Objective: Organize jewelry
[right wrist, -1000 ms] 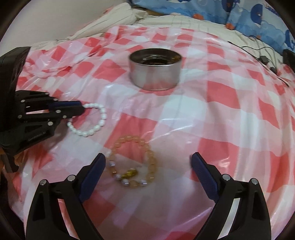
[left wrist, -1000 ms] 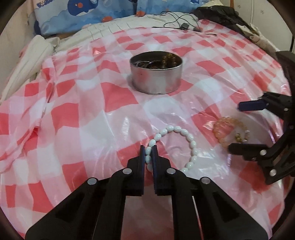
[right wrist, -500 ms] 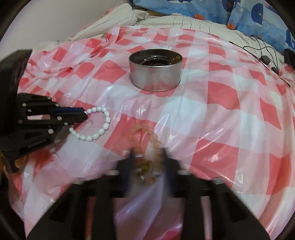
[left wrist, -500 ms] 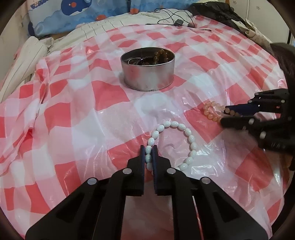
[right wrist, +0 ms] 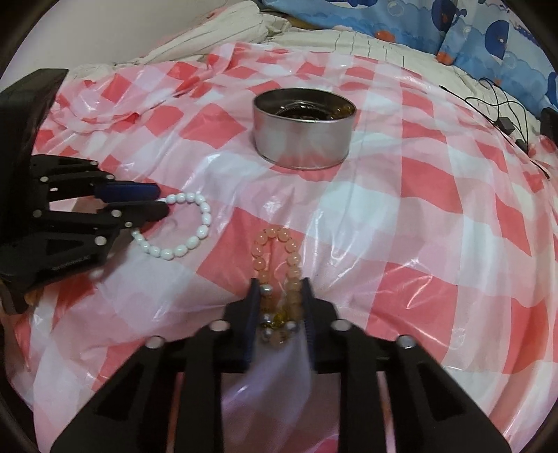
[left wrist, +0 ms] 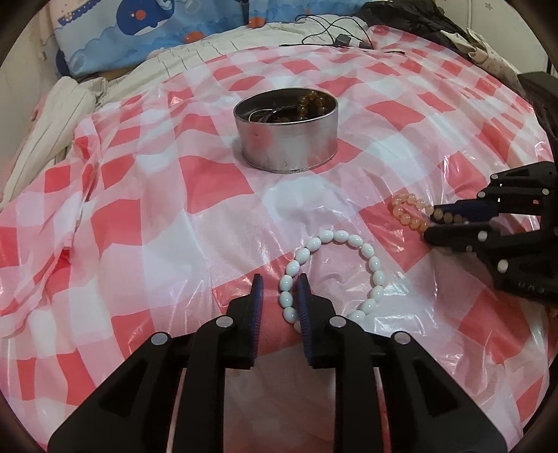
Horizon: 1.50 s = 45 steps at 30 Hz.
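The bed (left wrist: 216, 48) is covered by a thin plastic sheet (left wrist: 209, 181) with red and white squares; the sheet is shiny and has many wrinkles, most of all at its left side. A round metal tin (left wrist: 286, 139) stands on the sheet, toward the far side, and brown beads are visible inside it. Nearer lies a white bead bracelet (left wrist: 366, 251) in a loop, and to its right, apart from it, a peach bead bracelet (left wrist: 406, 209). Behind the sheet there is a striped cream bedcover (right wrist: 366, 45), a blue pillow with whales (left wrist: 139, 31), and a black cable (left wrist: 334, 31).
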### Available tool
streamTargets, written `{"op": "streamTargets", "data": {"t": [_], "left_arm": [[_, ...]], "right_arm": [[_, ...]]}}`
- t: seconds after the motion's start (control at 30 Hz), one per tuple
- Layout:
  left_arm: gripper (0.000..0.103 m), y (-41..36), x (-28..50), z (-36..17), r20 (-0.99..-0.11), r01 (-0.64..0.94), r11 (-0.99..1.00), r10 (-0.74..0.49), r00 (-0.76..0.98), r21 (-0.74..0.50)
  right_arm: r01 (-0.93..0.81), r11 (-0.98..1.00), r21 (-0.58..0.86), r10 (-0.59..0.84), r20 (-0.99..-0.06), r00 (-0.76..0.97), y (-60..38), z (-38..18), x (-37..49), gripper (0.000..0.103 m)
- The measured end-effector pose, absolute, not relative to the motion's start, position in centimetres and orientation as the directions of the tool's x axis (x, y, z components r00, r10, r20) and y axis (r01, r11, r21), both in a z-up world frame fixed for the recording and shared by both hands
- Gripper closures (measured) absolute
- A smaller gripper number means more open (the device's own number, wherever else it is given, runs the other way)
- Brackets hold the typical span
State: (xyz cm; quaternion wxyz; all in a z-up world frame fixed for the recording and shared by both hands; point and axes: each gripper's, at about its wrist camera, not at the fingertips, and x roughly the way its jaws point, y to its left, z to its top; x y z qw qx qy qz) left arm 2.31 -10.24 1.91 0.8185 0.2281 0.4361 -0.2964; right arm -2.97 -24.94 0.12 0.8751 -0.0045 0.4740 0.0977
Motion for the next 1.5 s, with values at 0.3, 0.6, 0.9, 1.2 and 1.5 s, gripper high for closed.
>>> {"op": "streamTargets", "data": {"t": [0.3, 0.6, 0.9, 1.2, 1.5], "left_arm": [[0.096, -9.7, 2.4, 3.1, -0.826, 0.673, 0.732, -0.309, 0.471, 0.110], [0.075, -9.8, 2.6, 2.5, -0.830, 0.661, 0.738, -0.282, 0.482, 0.134], [0.096, -10.6, 1.7, 2.7, -0.843, 0.721, 0.688, -0.337, 0.419, 0.083], [0.058, -10.6, 1.9, 2.3, -0.832, 0.688, 0.711, -0.291, 0.473, 0.143], [0.065, -10.8, 2.0, 1.8, -0.842, 0.700, 0.703, -0.294, 0.452, 0.130]], "right_arm": [[-0.185, 0.965, 0.186, 0.260, -0.773, 0.579, -25.7, 1.8, -3.3, 0.094], [-0.159, 0.978, 0.138, 0.205, -0.797, 0.568, -25.8, 1.3, -2.9, 0.064], [-0.201, 0.950, 0.239, 0.310, -0.785, 0.537, -25.6, 1.0, -3.2, 0.094], [-0.158, 0.970, 0.187, 0.244, -0.800, 0.549, -25.8, 1.0, -2.9, 0.056], [-0.177, 0.950, 0.256, 0.311, -0.794, 0.522, -26.4, 0.6, -3.0, 0.093]]}}
